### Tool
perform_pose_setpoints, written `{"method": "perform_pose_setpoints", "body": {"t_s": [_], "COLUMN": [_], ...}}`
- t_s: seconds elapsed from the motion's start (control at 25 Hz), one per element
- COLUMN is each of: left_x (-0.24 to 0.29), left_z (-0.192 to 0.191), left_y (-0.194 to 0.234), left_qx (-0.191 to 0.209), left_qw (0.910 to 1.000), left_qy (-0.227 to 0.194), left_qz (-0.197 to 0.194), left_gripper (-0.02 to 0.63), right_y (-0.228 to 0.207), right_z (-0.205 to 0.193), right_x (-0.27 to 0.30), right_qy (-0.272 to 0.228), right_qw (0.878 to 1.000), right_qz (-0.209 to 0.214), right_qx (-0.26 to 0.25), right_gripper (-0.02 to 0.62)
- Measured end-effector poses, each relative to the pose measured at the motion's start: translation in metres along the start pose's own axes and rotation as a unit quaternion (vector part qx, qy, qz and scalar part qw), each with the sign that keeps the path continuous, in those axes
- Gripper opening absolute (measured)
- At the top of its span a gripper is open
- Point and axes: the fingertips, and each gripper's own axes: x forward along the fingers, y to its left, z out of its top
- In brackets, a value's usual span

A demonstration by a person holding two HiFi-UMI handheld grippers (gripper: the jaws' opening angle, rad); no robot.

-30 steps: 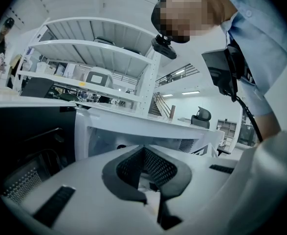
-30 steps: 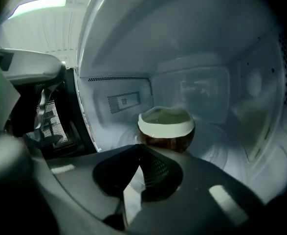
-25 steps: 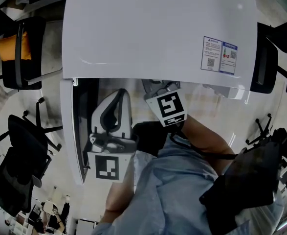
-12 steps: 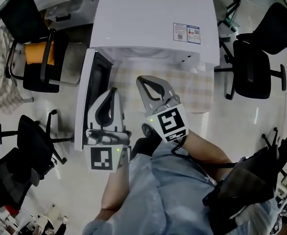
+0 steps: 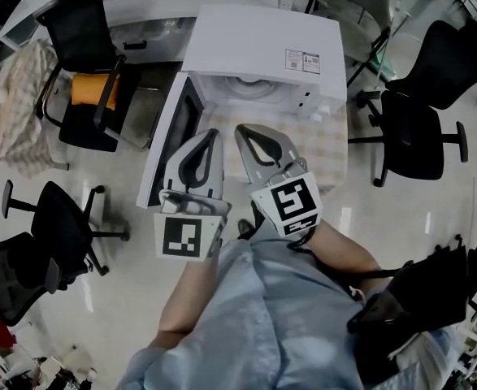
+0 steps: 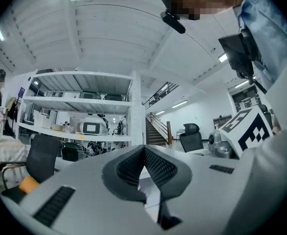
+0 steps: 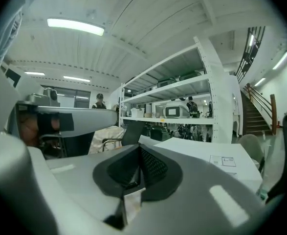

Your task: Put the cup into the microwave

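Left tongs [image 5: 212, 135] and right tongs [image 5: 243, 130], both pinched shut and empty, face the open microwave [image 5: 262, 47]. No cup is visible. Likely best to find it, then open wide before gripping.

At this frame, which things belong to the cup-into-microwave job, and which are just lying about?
Job in hand:
- microwave, with its open door
- left gripper and right gripper, both shut and empty
- no cup shows in any view

Just lying about:
- black office chair
- chair with orange cushion
- shelving
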Motion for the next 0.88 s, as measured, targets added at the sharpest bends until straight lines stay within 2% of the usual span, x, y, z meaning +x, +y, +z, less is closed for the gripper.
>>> {"method": "perform_pose_setpoints", "body": {"t_s": [0.28, 0.48, 0.88], "left_x": [-0.009, -0.017, -0.027], "left_z": [0.015, 0.015, 0.031], "left_y": [-0.003, -0.004, -0.006], "left_qx": [0.005, 0.003, 0.004], "left_qw": [0.9999, 0.9999, 0.999], "left_qy": [-0.014, -0.009, -0.044], "left_qz": [-0.003, -0.008, 0.004], "left_gripper": [0.005, 0.005, 0.005], "right_y": [0.003, 0.01, 0.022], "right_z": [0.02, 0.025, 0.036], "right_x": [-0.01, -0.015, -0.024], "right_qy": [-0.028, -0.034, -0.047], "right_qw": [1.0, 0.999, 0.998], "right_qz": [-0.008, -0.01, -0.008], "right_qx": [-0.006, -0.015, -0.037], "right_gripper": [0.0, 0.0, 0.0]}}
